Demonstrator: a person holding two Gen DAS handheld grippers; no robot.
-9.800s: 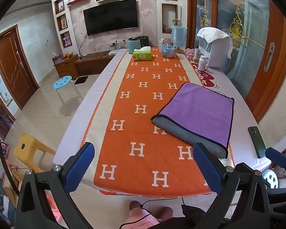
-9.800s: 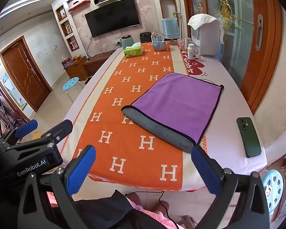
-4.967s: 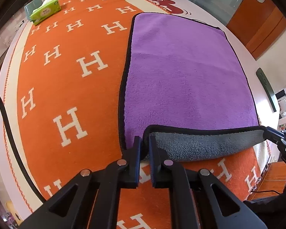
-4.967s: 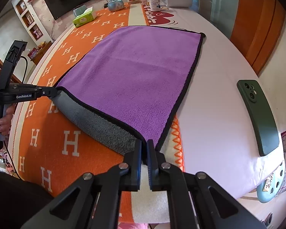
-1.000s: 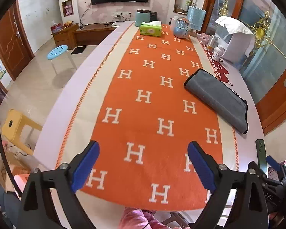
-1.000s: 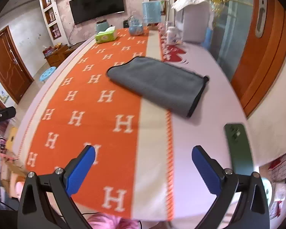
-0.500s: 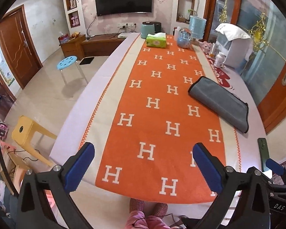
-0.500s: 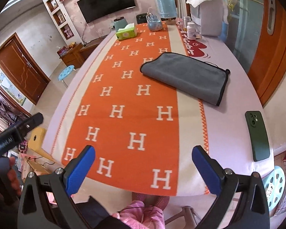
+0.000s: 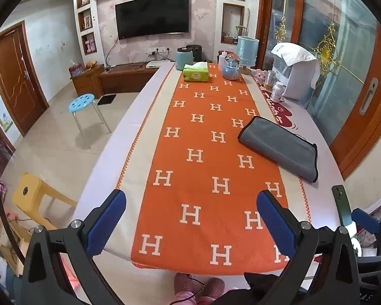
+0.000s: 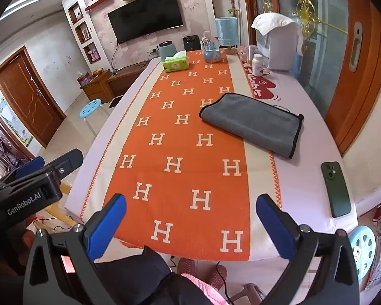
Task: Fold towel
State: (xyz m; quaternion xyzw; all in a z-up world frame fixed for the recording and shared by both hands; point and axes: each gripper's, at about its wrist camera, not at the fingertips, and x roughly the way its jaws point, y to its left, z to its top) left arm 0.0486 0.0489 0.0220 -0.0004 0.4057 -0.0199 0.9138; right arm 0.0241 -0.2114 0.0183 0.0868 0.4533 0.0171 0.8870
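The towel [image 9: 279, 147] lies folded into a narrow grey strip with a black edge on the right side of the table; it also shows in the right wrist view [image 10: 254, 124]. My left gripper [image 9: 190, 218] is open and empty, held back over the table's near edge, far from the towel. My right gripper [image 10: 190, 218] is open and empty, also near the front edge. The left gripper's body shows at the left of the right wrist view.
An orange runner [image 9: 205, 152] with white H marks covers the table. A dark green phone [image 10: 335, 188] lies at the near right. A tissue box [image 10: 176, 62], jars, a bottle and a water dispenser [image 10: 279, 43] stand at the far end. Stools stand on the floor at left.
The towel was folded from a purple sheet into a grey strip and let go. In the last second both grippers drew back and rose a little; the towel lies still.
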